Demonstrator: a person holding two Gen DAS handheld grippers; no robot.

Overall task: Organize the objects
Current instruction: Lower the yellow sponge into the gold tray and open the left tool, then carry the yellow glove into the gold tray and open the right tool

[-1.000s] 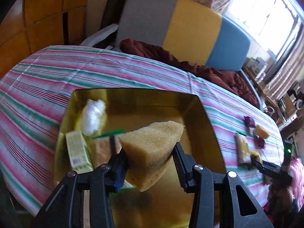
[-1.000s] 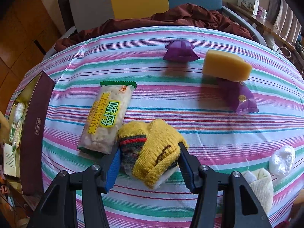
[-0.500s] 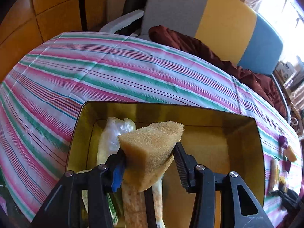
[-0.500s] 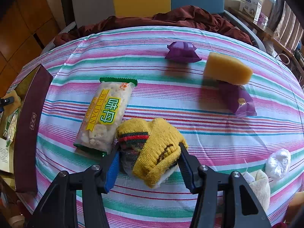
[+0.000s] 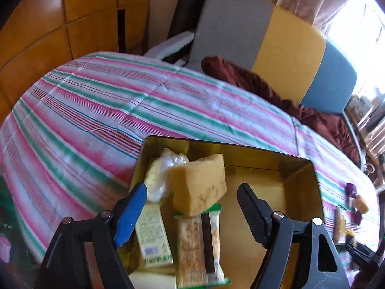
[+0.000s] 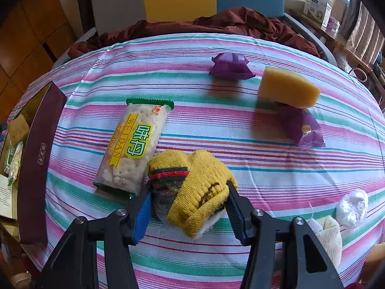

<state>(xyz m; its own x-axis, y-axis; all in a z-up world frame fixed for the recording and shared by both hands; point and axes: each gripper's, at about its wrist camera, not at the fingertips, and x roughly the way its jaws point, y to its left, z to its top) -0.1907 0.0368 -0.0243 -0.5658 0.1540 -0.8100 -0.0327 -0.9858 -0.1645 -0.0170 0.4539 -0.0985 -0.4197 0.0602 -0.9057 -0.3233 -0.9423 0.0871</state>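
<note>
My left gripper [image 5: 192, 200] is open above the gold tin box [image 5: 298, 173]. A yellow sponge wedge [image 5: 199, 185] lies free between the fingers, resting on a cracker packet [image 5: 199, 243] inside the box. A green-white carton [image 5: 152, 236] and a white plastic bag [image 5: 166, 168] also lie in the box. My right gripper [image 6: 189, 197] is shut on a yellow knitted glove [image 6: 195, 185] just above the striped tablecloth [image 6: 240, 144].
On the cloth lie a Weidan cracker packet [image 6: 134, 144], a second yellow sponge [image 6: 287, 90], two purple sachets [image 6: 231, 66] [image 6: 300, 127], a white plastic ball [image 6: 352, 207] and a cream glove [image 6: 329, 236]. The box's maroon wall [image 6: 36, 159] stands at the left.
My left gripper has opened and let go of the sponge wedge, which now rests in the box. My right gripper still holds the glove, nearly unmoved.
</note>
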